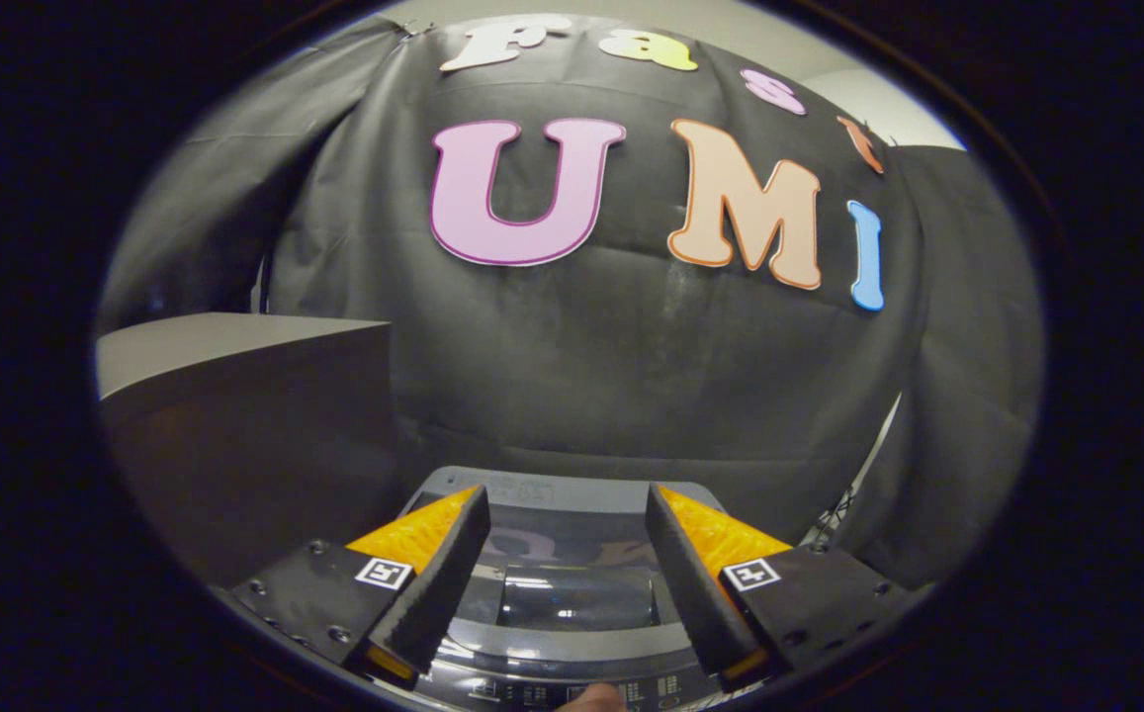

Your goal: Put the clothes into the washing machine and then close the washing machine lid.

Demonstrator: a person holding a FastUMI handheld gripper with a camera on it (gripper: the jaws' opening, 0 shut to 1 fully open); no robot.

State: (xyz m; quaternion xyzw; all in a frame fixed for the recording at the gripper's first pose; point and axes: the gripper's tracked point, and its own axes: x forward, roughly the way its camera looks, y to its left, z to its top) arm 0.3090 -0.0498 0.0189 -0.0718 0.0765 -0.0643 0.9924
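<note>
Washer sits low, below and between your fingers, its lid down flat with a dark glossy window that catches reflections. Printing runs along the rear strip of the lid and along the control panel nearest you, but it is too small and blurred to read. Each finger carries a small square black-and-white marker on its mount, a pattern rather than writing. Your gripper hangs above the lid, tilted so it looks mostly at the black cloth wall behind the machine, with the fingers spread wide and nothing between them; you can see the lid window through the gap, and neither finger touches the machine. A fingertip shows at the control panel, just under the gap, cut off so that you cannot tell whether it presses anything. Beside the washer, on your left, a grey box rises higher than the lid; its near side is in shadow. You see no clothes on the lid, and the window is too dark to tell what the drum holds.
</note>
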